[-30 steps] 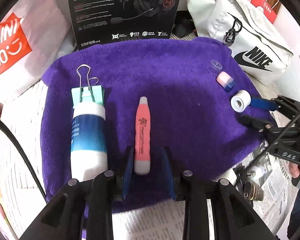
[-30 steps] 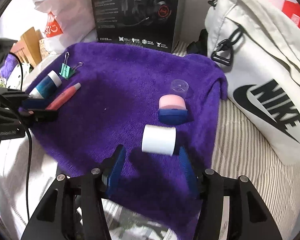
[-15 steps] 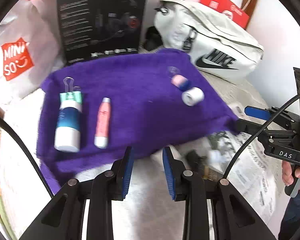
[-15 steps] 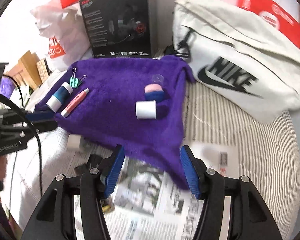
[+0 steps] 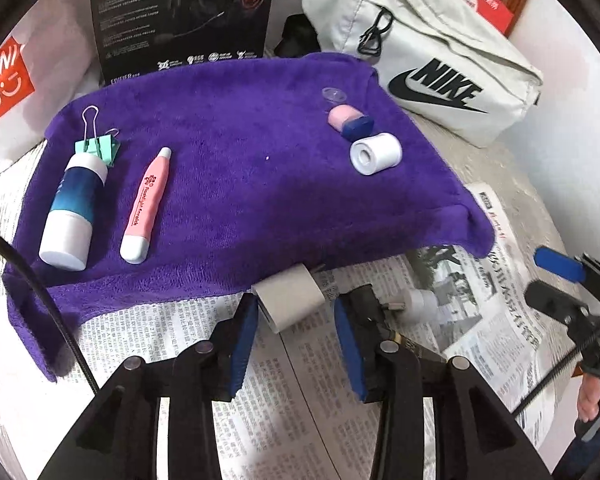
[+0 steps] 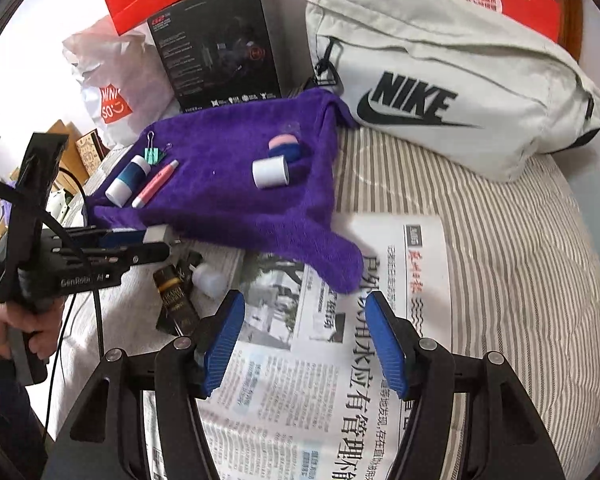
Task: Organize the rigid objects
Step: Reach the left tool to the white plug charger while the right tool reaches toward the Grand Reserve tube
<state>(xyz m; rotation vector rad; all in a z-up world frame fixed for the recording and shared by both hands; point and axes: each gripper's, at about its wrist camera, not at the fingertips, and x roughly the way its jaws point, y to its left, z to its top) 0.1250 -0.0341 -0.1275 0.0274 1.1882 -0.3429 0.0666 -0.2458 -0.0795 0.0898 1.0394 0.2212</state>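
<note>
Currently: purple towel (image 5: pixel 240 184) on striped bed (image 6: pixel 500 240), newspaper (image 6: pixel 300 380) at its near edge. On towel, left end: bottle (image 5: pixel 74 210), pink pen (image 5: pixel 148 206), green clip (image 5: pixel 98 146), side by side. Right end: white roll (image 5: pixel 376 154) beside pink-blue cap (image 5: pixel 350 120). Left tongs (image 5: pixel 296 322) apart, white charger (image 5: pixel 290 300) between the pads at the towel's edge; contact cannot be told. Right tongs (image 6: pixel 304 344) apart, over newspaper, holding nothing. Dark packet (image 6: pixel 176 300) and small white plug (image 6: pixel 210 280) lie on newspaper. Nike bag (image 6: pixel 440 92) behind.
</note>
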